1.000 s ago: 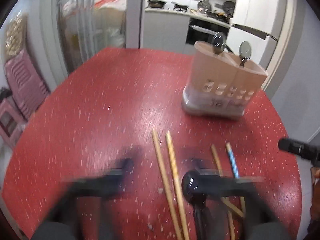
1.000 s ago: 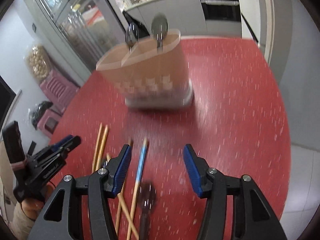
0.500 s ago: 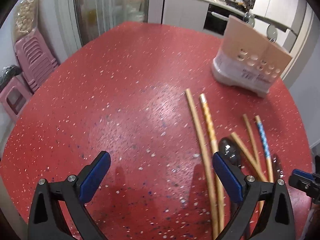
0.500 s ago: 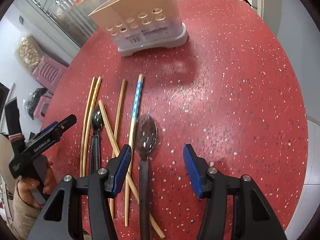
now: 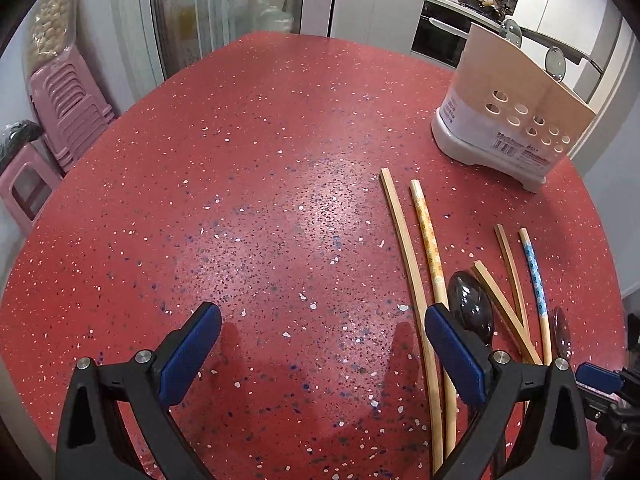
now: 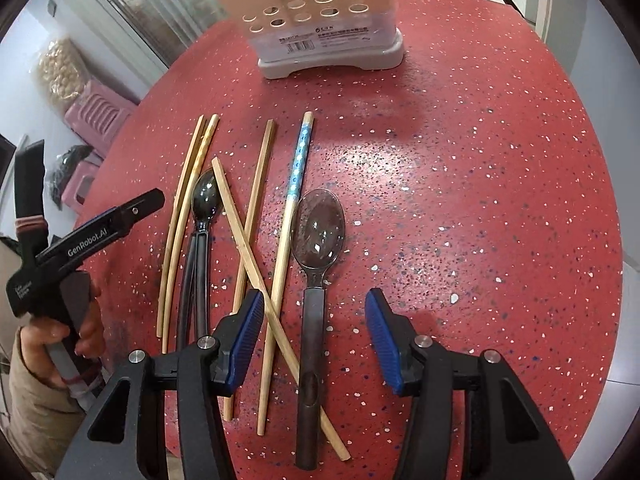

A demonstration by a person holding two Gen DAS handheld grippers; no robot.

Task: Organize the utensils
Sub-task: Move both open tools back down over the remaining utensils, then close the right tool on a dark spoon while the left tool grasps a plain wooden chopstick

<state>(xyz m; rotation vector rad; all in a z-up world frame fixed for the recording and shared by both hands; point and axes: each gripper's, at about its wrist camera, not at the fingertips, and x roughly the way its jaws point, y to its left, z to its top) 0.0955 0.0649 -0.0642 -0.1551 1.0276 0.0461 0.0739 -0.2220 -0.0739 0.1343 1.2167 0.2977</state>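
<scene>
right gripper [image 6: 314, 334] is half open and empty over the brown spoon [image 6: 316, 272], so I'd drop straight onto its handle, clear of the crossed chopsticks [image 6: 256, 264].

Utensil holder [image 6: 326, 20] at counter [image 6: 480, 184] far end; chopsticks [image 6: 256, 184] and two spoons [image 6: 318, 236] lie before it, chopsticks left of big spoon.

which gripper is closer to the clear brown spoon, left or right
Right. The right gripper is open with the clear brown spoon handle lying between its fingers. The left gripper is open over bare table, beyond the chopsticks.
</scene>
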